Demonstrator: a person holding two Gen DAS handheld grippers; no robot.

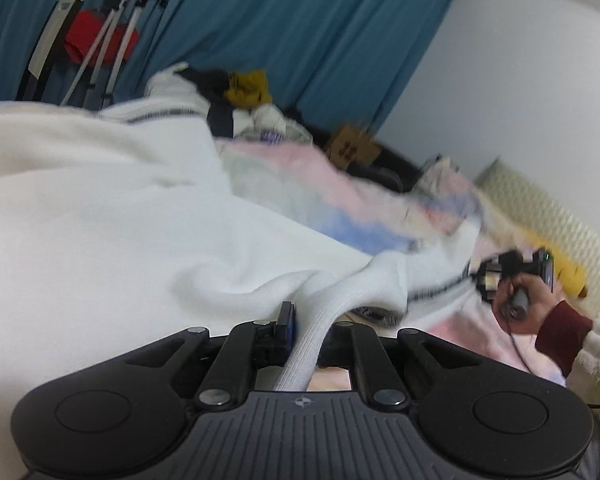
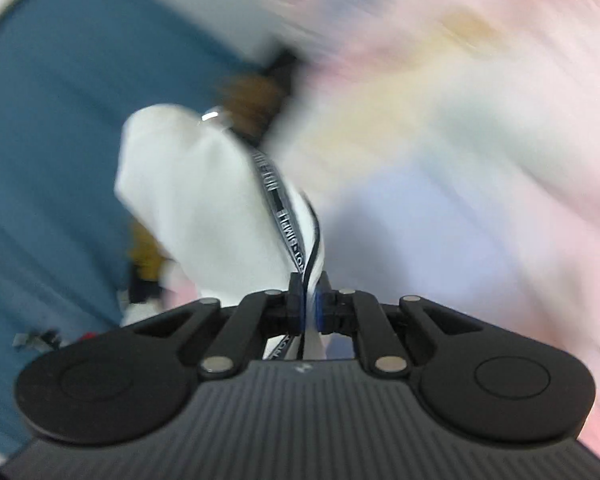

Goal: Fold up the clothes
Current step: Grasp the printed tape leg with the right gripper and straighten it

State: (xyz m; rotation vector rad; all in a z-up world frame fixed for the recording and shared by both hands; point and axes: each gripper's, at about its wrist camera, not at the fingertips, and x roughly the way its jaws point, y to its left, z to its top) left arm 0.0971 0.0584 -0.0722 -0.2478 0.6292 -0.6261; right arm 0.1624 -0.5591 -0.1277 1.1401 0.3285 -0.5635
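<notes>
- Left wrist view: the left claw (image 1: 306, 326) is seen clamped on a ribbed white fold of the white garment (image 1: 100, 208), which is spread over a pastel bedspread (image 1: 300, 184).
- The right claw (image 2: 309, 304) is seen closed tight on the garment's black printed trim (image 2: 278, 200).
- Both held edges should be kept taut and level, so the fold is laid without creases.
- White lettering is carried on the trim; it is too blurred to be read.

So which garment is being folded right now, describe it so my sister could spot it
On the pastel bedspread before the teal curtain lies a heap of clothes. Nearest is the white garment, the only piece with black lettered trim, pinched by both tongs.
</notes>
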